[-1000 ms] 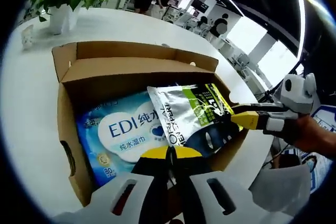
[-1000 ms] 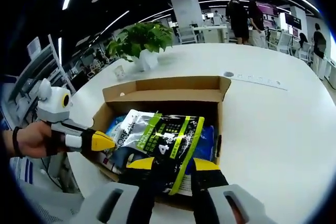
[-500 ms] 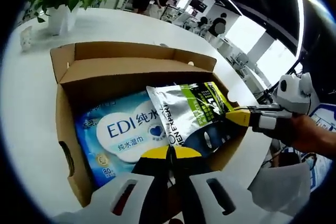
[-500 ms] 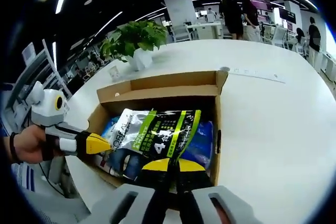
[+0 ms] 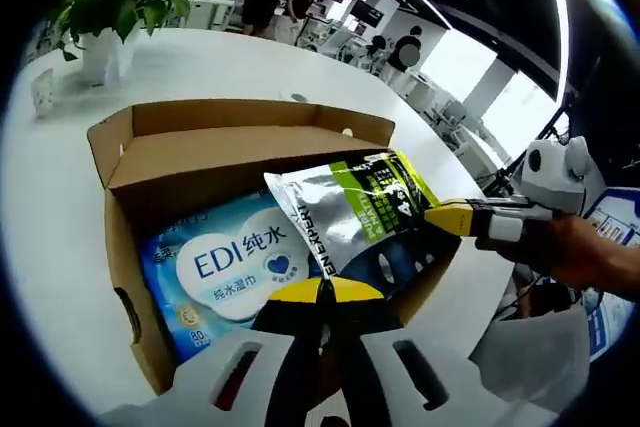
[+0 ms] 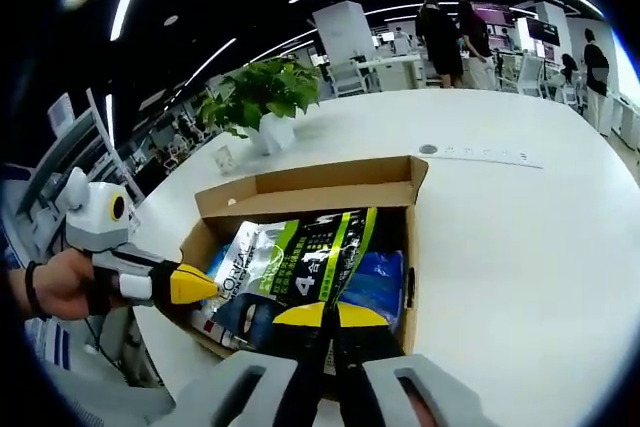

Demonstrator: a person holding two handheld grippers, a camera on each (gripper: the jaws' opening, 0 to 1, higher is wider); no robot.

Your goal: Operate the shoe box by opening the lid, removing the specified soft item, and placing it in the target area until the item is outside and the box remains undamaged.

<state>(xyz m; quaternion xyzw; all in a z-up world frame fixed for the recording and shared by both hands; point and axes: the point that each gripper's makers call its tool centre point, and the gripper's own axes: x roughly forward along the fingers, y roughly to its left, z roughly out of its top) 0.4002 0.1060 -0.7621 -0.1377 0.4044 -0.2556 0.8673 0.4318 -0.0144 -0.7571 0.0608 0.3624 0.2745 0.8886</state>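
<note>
A broad white round-edged table (image 5: 60,187) carries everything here. On it sits the open brown cardboard shoe box (image 5: 125,247), its lid flap (image 5: 240,139) folded back on the far side; in the right gripper view the same box (image 6: 412,247) stands with that flap (image 6: 310,187) away from the camera. Flat in the bottom of the box lies a blue-and-white soft pack of wet wipes (image 5: 215,262) printed "EDI" — in the right gripper view only its blue edge (image 6: 385,282) shows past the pouch.

The silver, black and lime-green foil pouch (image 5: 365,222) is tilted up over the wipes, still above the box's opening, with one corner reaching toward the box's near wall. In the right gripper view the pouch (image 6: 300,267) rises straight from that view's own jaws.

The right gripper (image 6: 322,315) is clenched on the pouch's lower edge, its yellow-tipped jaws pressed together; in the left gripper view it (image 5: 440,217) comes in from the right, nipping the pouch's corner, a hand (image 5: 580,257) behind it. The left gripper (image 5: 325,292) has its jaws closed tight with nothing between them, poised over the box's near edge; in the right gripper view it (image 6: 205,285) sits just beside the pouch's left edge.

A green leafy plant in a white pot (image 5: 105,7) stands farther back on the table.
</note>
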